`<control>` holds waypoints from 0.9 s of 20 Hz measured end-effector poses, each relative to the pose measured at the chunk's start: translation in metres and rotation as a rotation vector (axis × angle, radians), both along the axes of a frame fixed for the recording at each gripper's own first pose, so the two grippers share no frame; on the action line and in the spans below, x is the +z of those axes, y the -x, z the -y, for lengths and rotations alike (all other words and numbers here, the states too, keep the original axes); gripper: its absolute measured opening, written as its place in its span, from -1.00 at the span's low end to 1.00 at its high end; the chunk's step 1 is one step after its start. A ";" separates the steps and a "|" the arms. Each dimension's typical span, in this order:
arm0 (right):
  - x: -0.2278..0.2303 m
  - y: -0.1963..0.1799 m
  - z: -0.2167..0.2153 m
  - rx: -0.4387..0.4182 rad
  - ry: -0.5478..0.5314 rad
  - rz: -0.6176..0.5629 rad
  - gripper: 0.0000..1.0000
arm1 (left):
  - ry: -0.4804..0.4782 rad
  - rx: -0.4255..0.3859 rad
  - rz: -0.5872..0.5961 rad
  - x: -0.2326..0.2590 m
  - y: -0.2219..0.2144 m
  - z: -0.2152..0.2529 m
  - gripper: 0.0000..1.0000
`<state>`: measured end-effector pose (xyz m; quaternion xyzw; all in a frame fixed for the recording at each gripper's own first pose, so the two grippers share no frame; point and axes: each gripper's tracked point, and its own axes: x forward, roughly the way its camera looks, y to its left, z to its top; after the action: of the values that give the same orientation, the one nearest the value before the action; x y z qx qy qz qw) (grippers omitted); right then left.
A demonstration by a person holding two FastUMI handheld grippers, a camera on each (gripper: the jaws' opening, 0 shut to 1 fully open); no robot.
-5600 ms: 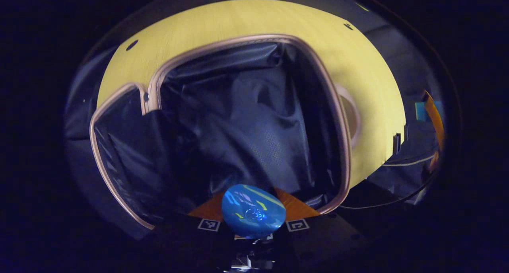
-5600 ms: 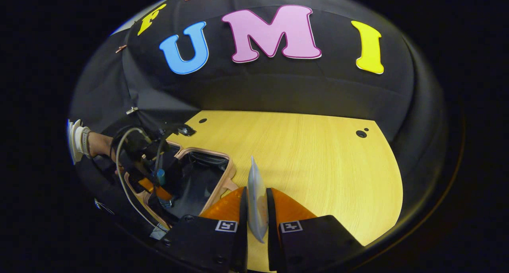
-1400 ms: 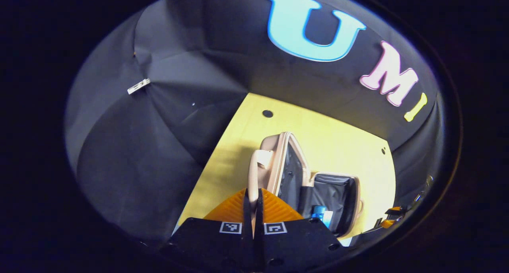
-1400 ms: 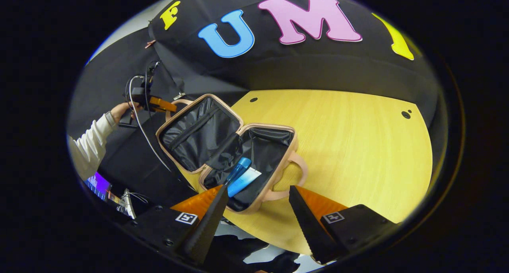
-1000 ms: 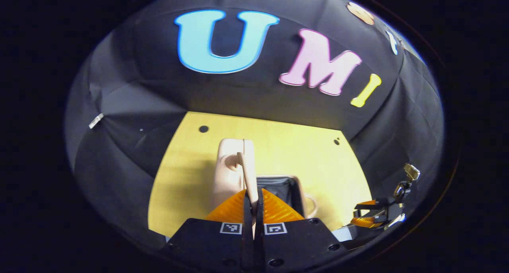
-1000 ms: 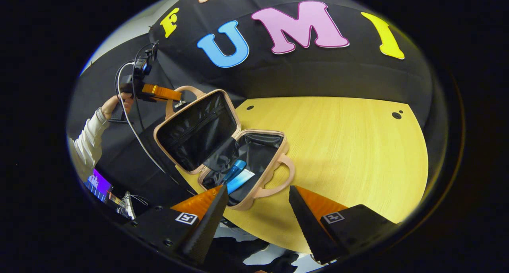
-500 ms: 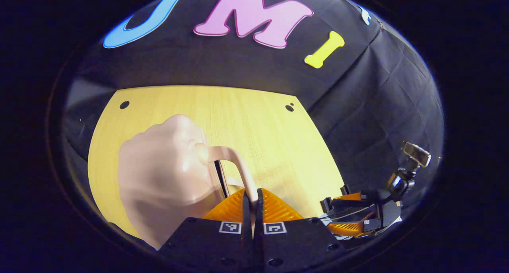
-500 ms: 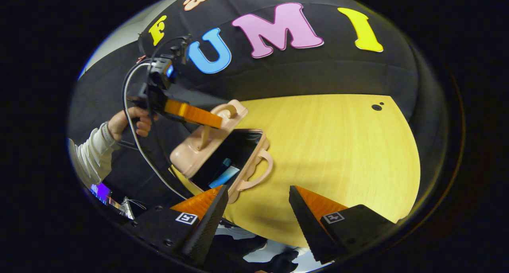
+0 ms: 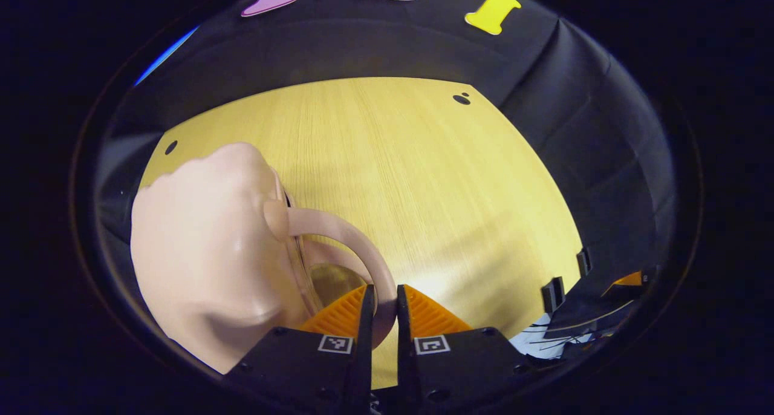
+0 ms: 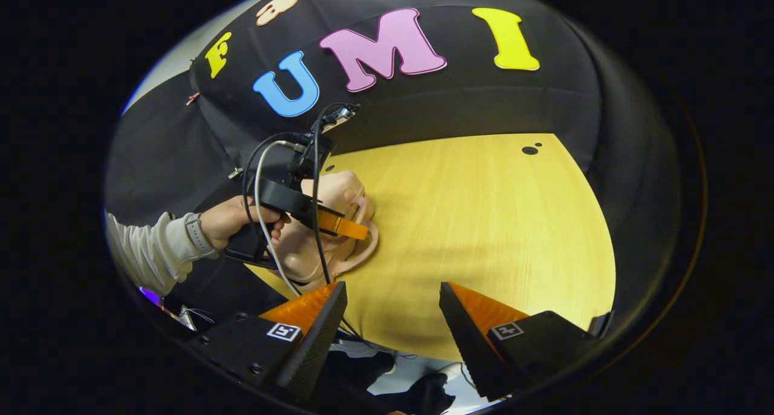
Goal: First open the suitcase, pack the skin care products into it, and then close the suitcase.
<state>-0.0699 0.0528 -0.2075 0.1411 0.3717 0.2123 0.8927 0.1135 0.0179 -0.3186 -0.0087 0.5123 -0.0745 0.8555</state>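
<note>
While our left gripper [image 9: 381, 309] pinches the lid handle [image 9: 338, 233] of the suitcase [image 9: 205, 251], both fingers pressed on the strap low in the left gripper view, the lid sits down over the base at the lower left of that frame. We judge the closing step nearly done, with the skin care products presumably inside, though we cannot see them.

Letting go too soon could let the lid spring up if the lining or a product is bunched at the rim; we cannot tell whether the seam has met all round. Pulling sideways on the handle could also slide the light case across the smooth table [image 9: 423, 179].

At the left of the right gripper view the case lies under a hand [image 10: 233, 218] in a pale sleeve. Our right gripper [image 10: 393, 318] hangs with its fingers spread wide, holding nothing, over bare table.

The shell looks glossy, rounded, pale pink and moulded; the handle is a thin arched loop. The tabletop is yellow wood grain, matte, with small dark holes.
</note>
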 end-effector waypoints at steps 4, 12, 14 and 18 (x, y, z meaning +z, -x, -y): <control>0.000 0.008 0.022 0.039 0.009 0.015 0.94 | -0.055 0.047 0.044 0.008 0.012 0.002 -0.05; 0.067 -0.031 0.045 0.110 0.138 0.293 0.95 | -0.103 0.087 0.467 0.142 0.052 0.014 0.58; 0.103 -0.048 0.042 0.099 0.156 0.394 0.94 | -0.135 0.062 0.600 0.195 0.064 0.021 0.56; 0.194 -0.084 0.033 -0.028 0.109 0.593 0.94 | -0.175 0.064 0.924 0.300 0.076 0.036 0.63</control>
<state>0.0137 0.0198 -0.0140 0.0298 0.1039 0.2116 0.9714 0.0372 -0.0186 -0.0186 0.0819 0.0815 -0.0007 0.9933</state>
